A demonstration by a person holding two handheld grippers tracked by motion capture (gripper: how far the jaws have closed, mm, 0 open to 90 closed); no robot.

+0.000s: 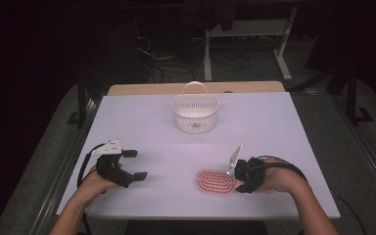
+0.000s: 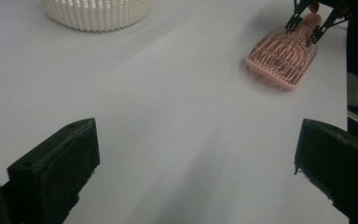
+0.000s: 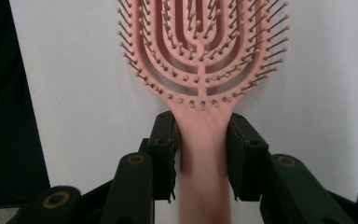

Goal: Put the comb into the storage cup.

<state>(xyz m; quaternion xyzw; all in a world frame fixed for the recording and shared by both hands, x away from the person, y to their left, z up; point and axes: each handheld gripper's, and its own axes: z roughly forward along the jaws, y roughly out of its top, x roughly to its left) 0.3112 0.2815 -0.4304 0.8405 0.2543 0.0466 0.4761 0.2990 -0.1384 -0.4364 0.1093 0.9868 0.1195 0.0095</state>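
A pink oval plastic hairbrush point(image 1: 216, 181) with a vented, bristled head is laid flat, bristles up, on the white desk point(image 1: 274, 127) at its near right. The brush handle is enclosed by the right claw point(image 3: 202, 140), whose jaws are set against both sides of the handle, just below the head. The left claw point(image 1: 134, 164) is held at the near left of the desk, well apart from the brush, with its jaws spread wide and nothing between them. A white slotted plastic basket point(image 1: 195, 113) with a hoop handle is placed at the far centre.
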